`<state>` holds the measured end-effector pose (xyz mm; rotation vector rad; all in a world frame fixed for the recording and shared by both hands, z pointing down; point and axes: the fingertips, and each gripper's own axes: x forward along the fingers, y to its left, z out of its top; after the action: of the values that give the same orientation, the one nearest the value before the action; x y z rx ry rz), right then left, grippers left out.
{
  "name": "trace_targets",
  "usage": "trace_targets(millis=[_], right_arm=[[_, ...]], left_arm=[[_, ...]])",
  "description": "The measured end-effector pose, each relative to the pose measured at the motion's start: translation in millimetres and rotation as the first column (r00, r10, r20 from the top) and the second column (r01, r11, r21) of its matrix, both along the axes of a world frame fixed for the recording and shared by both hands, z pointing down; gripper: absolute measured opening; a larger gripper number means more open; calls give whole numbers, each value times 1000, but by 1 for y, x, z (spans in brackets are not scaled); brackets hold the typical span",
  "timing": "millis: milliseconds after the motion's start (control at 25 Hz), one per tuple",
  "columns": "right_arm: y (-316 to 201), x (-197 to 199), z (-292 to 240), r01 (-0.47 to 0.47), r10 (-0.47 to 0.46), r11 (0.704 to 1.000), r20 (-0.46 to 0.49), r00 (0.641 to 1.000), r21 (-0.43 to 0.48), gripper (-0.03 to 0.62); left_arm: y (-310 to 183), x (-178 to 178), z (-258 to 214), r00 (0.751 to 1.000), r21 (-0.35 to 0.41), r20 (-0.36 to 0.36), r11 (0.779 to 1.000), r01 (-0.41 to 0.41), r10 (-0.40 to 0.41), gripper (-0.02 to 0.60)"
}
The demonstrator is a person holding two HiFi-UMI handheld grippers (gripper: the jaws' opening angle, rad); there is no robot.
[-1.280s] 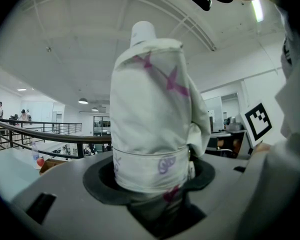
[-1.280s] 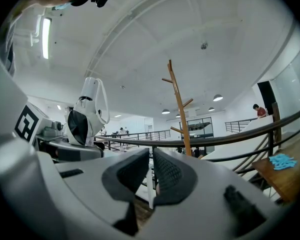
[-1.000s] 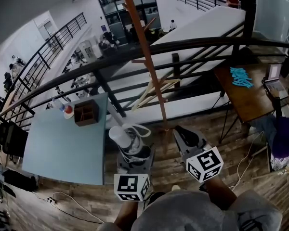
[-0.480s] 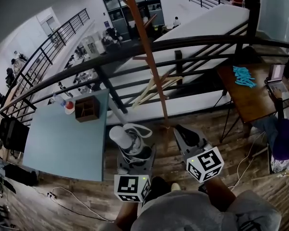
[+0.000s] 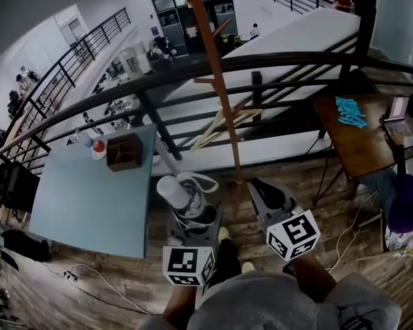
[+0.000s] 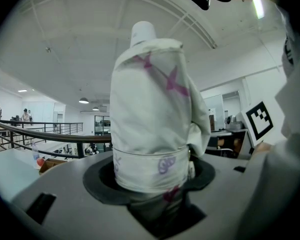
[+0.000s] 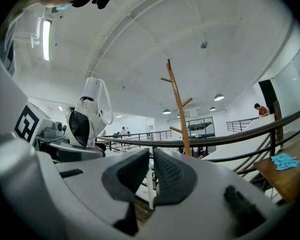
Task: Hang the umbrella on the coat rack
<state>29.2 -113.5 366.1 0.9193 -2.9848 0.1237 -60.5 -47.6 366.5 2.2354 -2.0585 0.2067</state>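
Your left gripper clamps the folded white fabric umbrella with pink markings upright. Your right gripper is empty, its 2 jaws nearly touching. The tall orange-brown wooden coat rack stands ahead, beside the black metal railing.

Umbrella is white with pinkish-purple marks. Coat rack is orange-brown wood. Left gripper and right gripper are grey, with black pads and black-and-white square markers. The desk is pale blue, and the floor is brown planks.
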Motion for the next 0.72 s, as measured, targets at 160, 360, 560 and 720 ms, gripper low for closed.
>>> trace_targets(millis=[160, 360, 560, 720], right_arm=[[-5, -4, 1, -3, 3, 1000, -6, 1000, 5, 43], [-16, -8, 1, -4, 4, 1000, -12, 1000, 12, 43], [-34, -15, 0, -11, 11, 1000, -9, 1000, 9, 43], [-50, -24, 4, -14, 14, 1000, -14, 1000, 2, 43]], left_arm=[[-7, -5, 1, 1000, 3, -7, 1000, -4, 4, 284], [-20, -10, 1, 1000, 9, -10, 1000, -9, 9, 284], [-40, -14, 2, 1000, 8, -8, 1000, -24, 24, 284], [-58, -23, 4, 1000, 5, -9, 1000, -30, 30, 284]])
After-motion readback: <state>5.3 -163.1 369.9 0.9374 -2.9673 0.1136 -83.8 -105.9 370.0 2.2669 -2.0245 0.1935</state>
